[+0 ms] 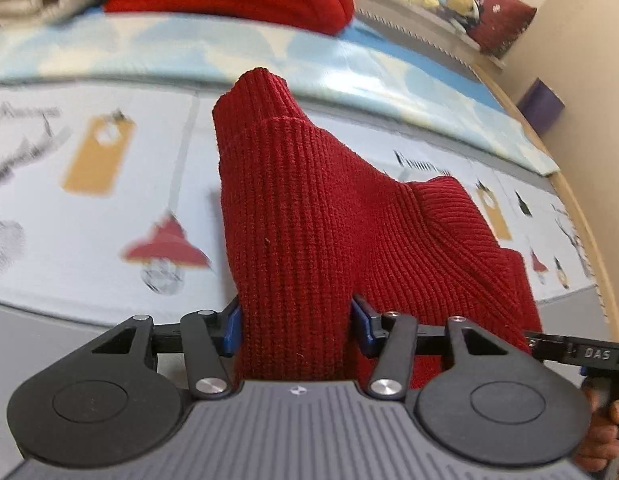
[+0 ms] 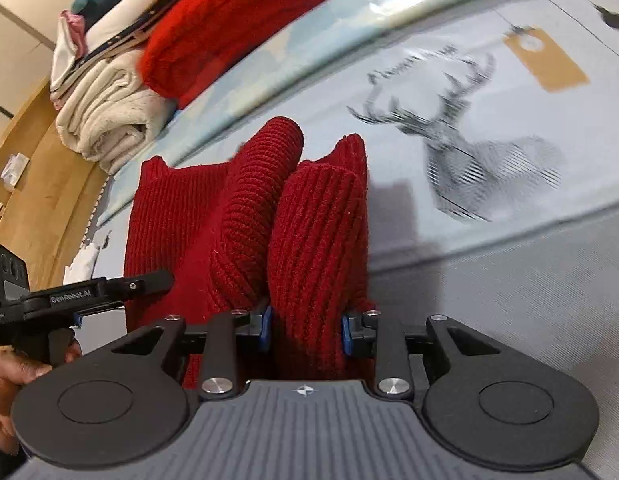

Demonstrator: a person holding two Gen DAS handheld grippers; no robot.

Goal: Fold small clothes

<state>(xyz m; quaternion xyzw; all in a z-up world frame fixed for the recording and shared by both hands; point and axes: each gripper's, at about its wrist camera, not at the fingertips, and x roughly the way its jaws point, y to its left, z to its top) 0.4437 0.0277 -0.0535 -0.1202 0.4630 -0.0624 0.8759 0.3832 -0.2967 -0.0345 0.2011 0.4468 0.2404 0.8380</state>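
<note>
A dark red ribbed knit garment point(image 1: 309, 216) is clamped in the left gripper point(image 1: 295, 326) and, at another bunched part point(image 2: 309, 240), in the right gripper point(image 2: 306, 330). It is held up between the two, probably so a fold can be carried over. Beneath it the printed bedsheet point(image 1: 89, 240) is seen, motion-blurred. At the far edge of the bed, a red folded knit point(image 2: 229, 28) and a cream folded cloth point(image 2: 105, 120) are stacked, apparently finished pieces.

Red ribbed knit garment point(image 1: 309, 220): bunching in upright folds, draping down onto the printed bedsheet point(image 1: 89, 220), cuffs pointing up; brighter red folded knit point(image 2: 229, 24) lying behind in stack.
</note>
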